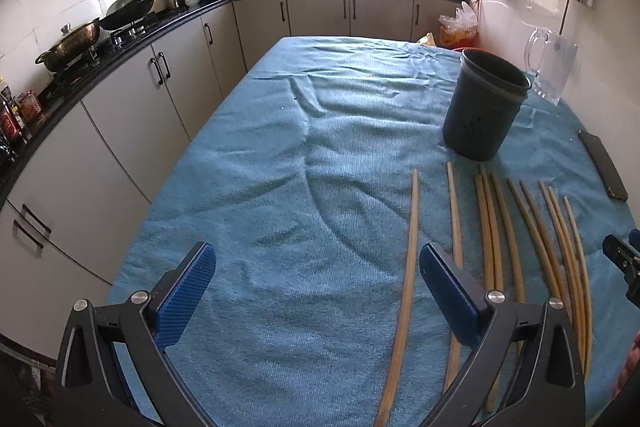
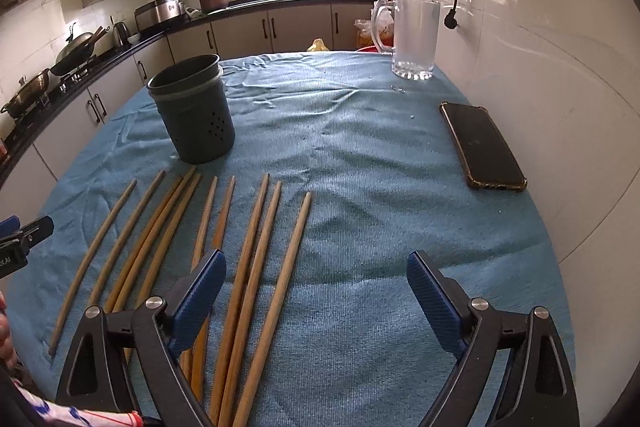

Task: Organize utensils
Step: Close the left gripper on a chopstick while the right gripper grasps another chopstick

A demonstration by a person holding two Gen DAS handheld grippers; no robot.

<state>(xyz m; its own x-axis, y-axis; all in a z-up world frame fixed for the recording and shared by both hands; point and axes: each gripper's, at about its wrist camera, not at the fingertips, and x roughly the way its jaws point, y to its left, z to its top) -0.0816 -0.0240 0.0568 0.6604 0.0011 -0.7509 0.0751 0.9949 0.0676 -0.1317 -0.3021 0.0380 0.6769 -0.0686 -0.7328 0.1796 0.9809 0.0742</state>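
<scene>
Several wooden chopsticks [image 1: 492, 227] lie side by side on the blue cloth; they also show in the right wrist view [image 2: 256, 247]. A dark green utensil holder [image 1: 484, 107] stands upright and empty behind them, and it shows in the right wrist view [image 2: 192, 111] too. My left gripper [image 1: 316, 259] is open and empty, to the left of most chopsticks, with the leftmost chopstick [image 1: 408, 279] between its fingers' line. My right gripper [image 2: 316, 267] is open and empty, over the rightmost chopsticks.
A black phone [image 2: 482, 145] lies on the cloth by the right wall. A clear glass mug [image 2: 412, 35] stands at the far right. The blue cloth [image 1: 280, 147] covers the table. Kitchen counters with woks run along the left.
</scene>
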